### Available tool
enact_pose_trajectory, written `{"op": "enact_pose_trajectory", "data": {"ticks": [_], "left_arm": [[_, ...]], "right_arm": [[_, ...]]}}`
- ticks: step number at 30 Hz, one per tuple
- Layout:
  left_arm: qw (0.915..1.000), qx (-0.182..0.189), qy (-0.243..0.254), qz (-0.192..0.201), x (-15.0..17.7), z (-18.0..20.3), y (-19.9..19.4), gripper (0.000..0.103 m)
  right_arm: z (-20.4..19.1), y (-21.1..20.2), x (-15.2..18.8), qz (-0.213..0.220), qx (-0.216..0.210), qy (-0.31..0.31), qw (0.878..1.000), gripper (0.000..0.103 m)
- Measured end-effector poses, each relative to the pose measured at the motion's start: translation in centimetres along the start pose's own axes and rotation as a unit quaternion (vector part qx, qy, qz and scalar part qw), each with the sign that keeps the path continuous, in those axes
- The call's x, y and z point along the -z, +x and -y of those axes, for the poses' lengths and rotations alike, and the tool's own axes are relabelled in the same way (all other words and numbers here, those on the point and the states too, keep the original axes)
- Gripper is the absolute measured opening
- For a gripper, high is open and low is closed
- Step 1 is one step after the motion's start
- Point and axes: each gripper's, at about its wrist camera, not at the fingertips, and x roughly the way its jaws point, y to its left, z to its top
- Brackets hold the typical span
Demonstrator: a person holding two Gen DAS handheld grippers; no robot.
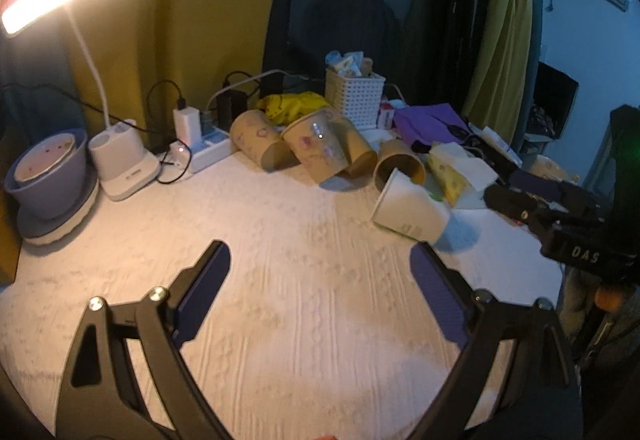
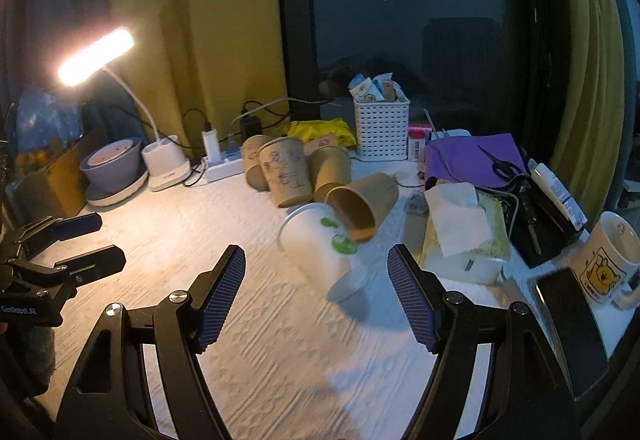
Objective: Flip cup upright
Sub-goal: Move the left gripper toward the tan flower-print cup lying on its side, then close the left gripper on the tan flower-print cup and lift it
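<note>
White paper cup (image 2: 320, 248) on its side mid-table; green print and cartoon ceramic mug (image 2: 604, 260) visible only in right view. Left gripper (image 1: 320, 260) and right gripper (image 2: 316, 268) jaws apart, empty.

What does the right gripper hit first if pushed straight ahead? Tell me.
Most likely the white paper cup, which lies tipped between the lines of the open right gripper. The brown cup sits just behind it. Depth is uncertain in the fisheye view.

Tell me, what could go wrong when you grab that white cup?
The white cup is tilted and blurred, so it may roll away from the open right tool. A brown cup lies right against it and could get knocked. The tissue box sits close beside, so a wide swing might bump it.
</note>
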Motion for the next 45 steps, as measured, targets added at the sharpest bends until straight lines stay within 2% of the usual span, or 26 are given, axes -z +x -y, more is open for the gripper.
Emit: {"op": "enact_pose_trajectory", "data": {"ticks": [7,16,26,34,38,39,40,41,45], "left_arm": [[0.9995,-0.011,-0.019,-0.023,-2.5,-0.7,4.3,0.092],[0.9990,-0.012,-0.031,-0.029,-5.9,-1.1,10.0,0.092],[0.9968,0.011,-0.053,-0.058,-7.9,-0.8,16.4,0.092],[0.9934,0.039,-0.071,-0.081,-8.9,-1.4,19.8,0.092],[0.9935,0.039,-0.070,-0.080,-9.0,-1.3,20.9,0.092],[0.9935,0.038,-0.069,-0.082,-9.0,-1.3,21.1,0.091],[0.9933,0.038,-0.069,-0.084,-9.0,-1.3,21.4,0.081],[0.9928,0.040,-0.069,-0.090,-8.9,-1.2,21.7,0.077],[0.9929,0.048,-0.061,-0.090,-8.9,-0.7,22.3,0.076]], "right_arm": [[2.2,2.5,-1.6,0.000,0.001,0.005,1.000,0.076],[4.1,6.9,-3.6,-0.010,-0.009,0.005,1.000,0.076],[5.6,10.8,-5.5,-0.019,-0.019,0.001,1.000,0.076],[6.6,12.8,-5.7,-0.028,-0.021,0.006,0.999,0.076],[6.9,13.4,-5.7,-0.032,-0.022,0.009,0.999,0.076],[7.0,13.6,-5.7,-0.033,-0.022,0.010,0.999,0.076],[7.1,13.7,-5.7,-0.034,-0.022,0.011,0.999,0.076],[7.1,13.8,-5.6,-0.035,-0.022,0.012,0.999,0.076],[7.3,14.1,-5.5,-0.040,-0.020,0.014,0.999,0.076]]}}
